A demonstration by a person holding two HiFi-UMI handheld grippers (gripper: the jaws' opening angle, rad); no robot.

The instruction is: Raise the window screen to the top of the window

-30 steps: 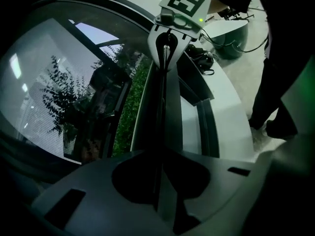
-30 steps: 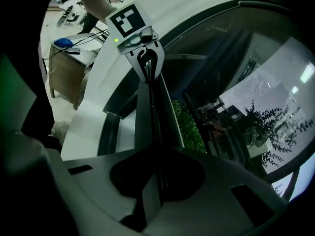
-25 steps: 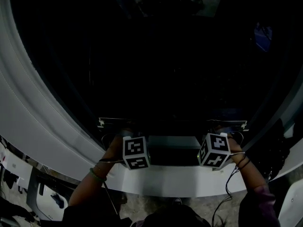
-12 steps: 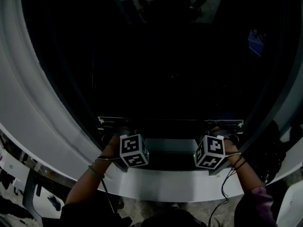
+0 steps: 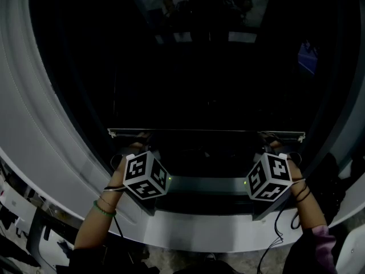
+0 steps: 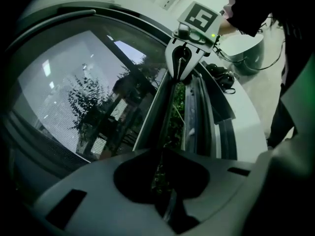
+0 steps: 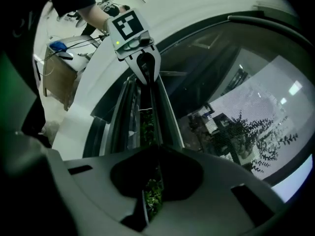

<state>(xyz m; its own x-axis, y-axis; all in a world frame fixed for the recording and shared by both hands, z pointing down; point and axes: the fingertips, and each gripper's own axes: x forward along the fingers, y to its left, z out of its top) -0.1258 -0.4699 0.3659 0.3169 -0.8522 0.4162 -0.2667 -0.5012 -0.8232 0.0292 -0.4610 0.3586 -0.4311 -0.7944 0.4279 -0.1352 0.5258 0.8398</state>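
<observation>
**Window screen (image 5: 205, 90) held low by its rail, lift barely begun**

Around both tools curves the pale window frame (image 5: 40, 130). The dark mesh fills the pane above them. Its bottom rail (image 5: 205, 132) runs straight from one tool to the other, a little above the sill (image 5: 205, 224) beneath them. The left gripper (image 5: 138, 146) is pinched tight on the rail's left end, and the right gripper (image 5: 272, 147) on its right end. The raise looks to be in its early part. Next, both tools need to climb together, keeping the rail level so it does not bind in its tracks.
</observation>
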